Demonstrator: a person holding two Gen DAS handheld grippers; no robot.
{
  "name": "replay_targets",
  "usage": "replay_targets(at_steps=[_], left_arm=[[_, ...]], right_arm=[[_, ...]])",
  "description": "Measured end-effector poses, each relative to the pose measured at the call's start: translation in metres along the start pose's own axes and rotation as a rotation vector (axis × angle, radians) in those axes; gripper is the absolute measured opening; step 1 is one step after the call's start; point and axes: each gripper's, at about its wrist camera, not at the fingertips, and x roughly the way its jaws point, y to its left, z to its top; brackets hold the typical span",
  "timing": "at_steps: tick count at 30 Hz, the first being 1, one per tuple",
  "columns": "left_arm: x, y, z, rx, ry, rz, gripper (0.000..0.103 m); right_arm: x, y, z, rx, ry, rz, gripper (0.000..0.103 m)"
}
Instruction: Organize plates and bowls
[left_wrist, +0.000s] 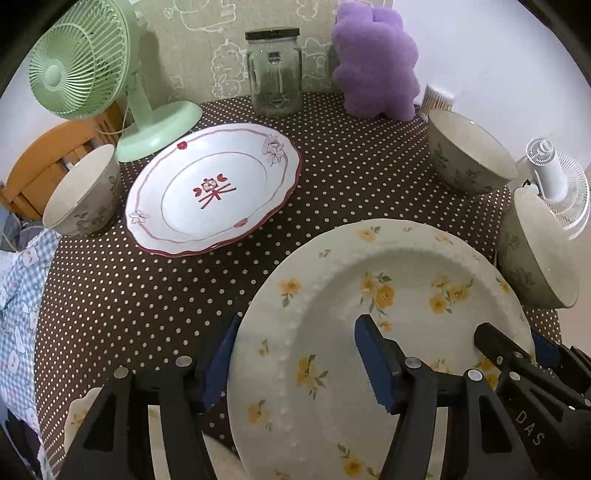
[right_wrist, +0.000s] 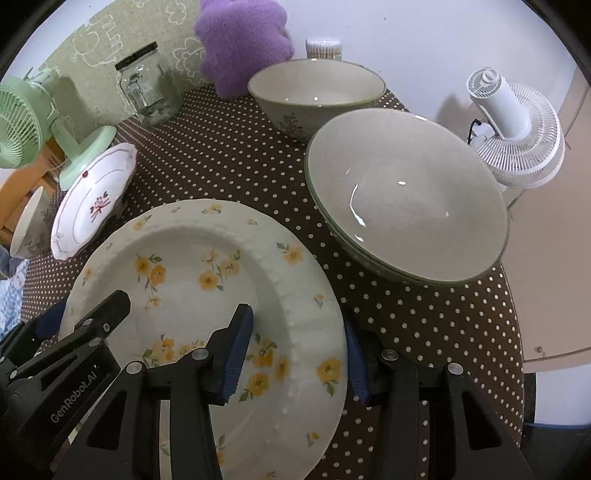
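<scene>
A cream plate with yellow flowers (left_wrist: 369, 266) (right_wrist: 192, 251) is held by its two opposite rims, slightly above the dotted tablecloth. My left gripper (left_wrist: 295, 354) is shut on its left rim, one finger beneath and one on top. My right gripper (right_wrist: 295, 350) is shut on the right rim; it also shows in the left wrist view (left_wrist: 513, 341), as the left gripper (right_wrist: 85, 310) does in the right wrist view. The edge of another flowered plate (left_wrist: 79, 410) peeks out below. A red-patterned plate (left_wrist: 214, 192) (right_wrist: 92, 206) lies farther back. Nearby stand floral bowls: one left (left_wrist: 85, 192), one far right (right_wrist: 317, 96), and a nested pair (right_wrist: 406, 195).
Along the back stand a green fan (left_wrist: 81, 62), a glass jar (left_wrist: 275, 74), a purple plush (left_wrist: 373, 59) and a toothpick tub (right_wrist: 324, 48). A white fan (right_wrist: 517, 129) sits past the table's right edge. A wooden chair (left_wrist: 37, 158) and a checked cloth (left_wrist: 22, 288) are at the left.
</scene>
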Motion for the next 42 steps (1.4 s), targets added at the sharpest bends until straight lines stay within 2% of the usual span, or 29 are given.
replay_targets(at_steps=[16,31,42], left_arm=[[-0.04,0.021,-0.022,0.003,-0.039,-0.014,0.064],[-0.059,0.079,-0.064,-0.037,-0.022,0.004,0.064],[-0.058,0.115,-0.093,-0.036,0.009,-0.005,0.064]], right_arm=[[-0.048,0.016,-0.028,0.011,-0.042,0.003,0.051],[-0.071,0.077,-0.079,-0.016,-0.036,0.02,0.051],[-0.069,0.114,-0.108,-0.024,-0.017,0.003,0.051]])
